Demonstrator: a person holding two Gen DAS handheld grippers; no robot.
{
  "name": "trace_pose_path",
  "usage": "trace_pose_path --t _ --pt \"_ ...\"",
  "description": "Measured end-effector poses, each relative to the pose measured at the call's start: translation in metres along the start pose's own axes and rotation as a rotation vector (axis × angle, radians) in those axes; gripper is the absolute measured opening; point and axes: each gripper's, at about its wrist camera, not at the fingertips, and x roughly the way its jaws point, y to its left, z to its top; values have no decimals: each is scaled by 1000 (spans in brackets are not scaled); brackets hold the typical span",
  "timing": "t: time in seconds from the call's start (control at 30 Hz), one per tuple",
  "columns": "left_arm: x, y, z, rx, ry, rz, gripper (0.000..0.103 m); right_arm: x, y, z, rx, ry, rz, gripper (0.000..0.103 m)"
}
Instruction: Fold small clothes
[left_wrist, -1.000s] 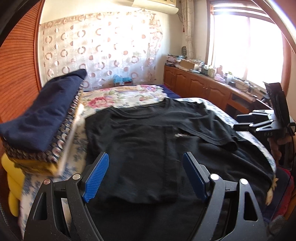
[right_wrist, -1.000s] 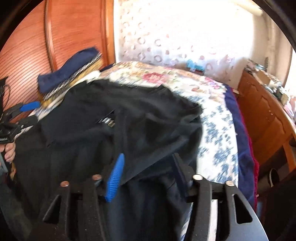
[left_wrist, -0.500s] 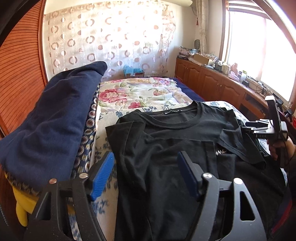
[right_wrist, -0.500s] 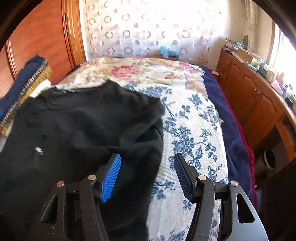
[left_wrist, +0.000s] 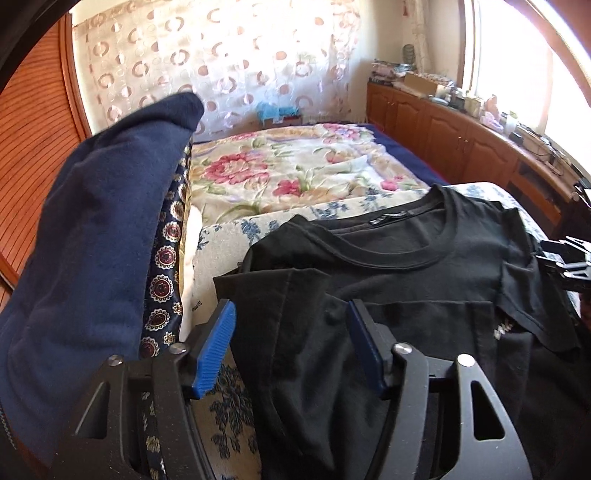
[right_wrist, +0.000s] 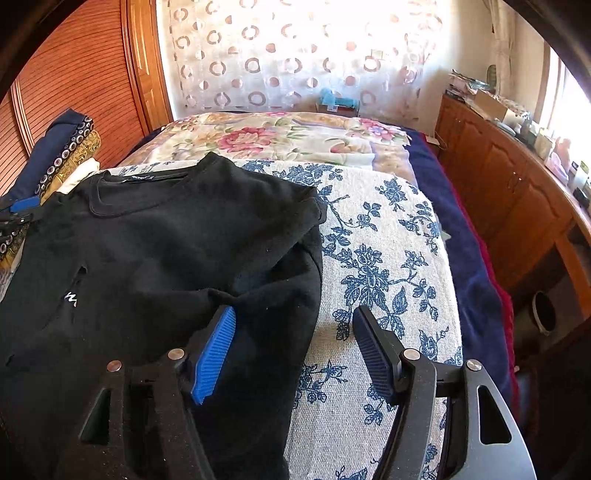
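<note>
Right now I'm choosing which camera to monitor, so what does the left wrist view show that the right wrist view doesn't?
Only the left wrist view: the shirt's left sleeve folded inward, between the left gripper pads.

Only the right wrist view: the shirt's right edge on the blue-flowered cover, with the right gripper open over it.

Both: the black T-shirt, its neckline, the folded clothes stack.

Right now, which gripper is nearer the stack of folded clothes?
Left. The left gripper hangs right beside the stack of folded clothes; the right gripper is across the black T-shirt.
</note>
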Motion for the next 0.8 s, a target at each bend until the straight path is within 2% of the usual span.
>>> trace_pose_path --t 0.1,0.27,0.53,0.57,0.6,0.67,0.8 --pt "6 3 -1 -19 18 0 59 0 -1 0 2 2 9 72" --pt "15 1 -1 7 43 3 59 2 4 0 -20 11 17 81" --pt "24 4 0 13 44 10 57 4 5 1 -24 15 14 83" --pt "25 4 0 16 42 9 46 4 5 1 -24 15 14 83" --pt "25 4 0 22 41 6 30 4 5 1 -24 16 14 83" --pt "23 5 0 23 35 0 13 3 5 1 -24 15 13 83" --pt "-1 8 6 2 -37 -12 8 4 5 1 -25 17 13 83"
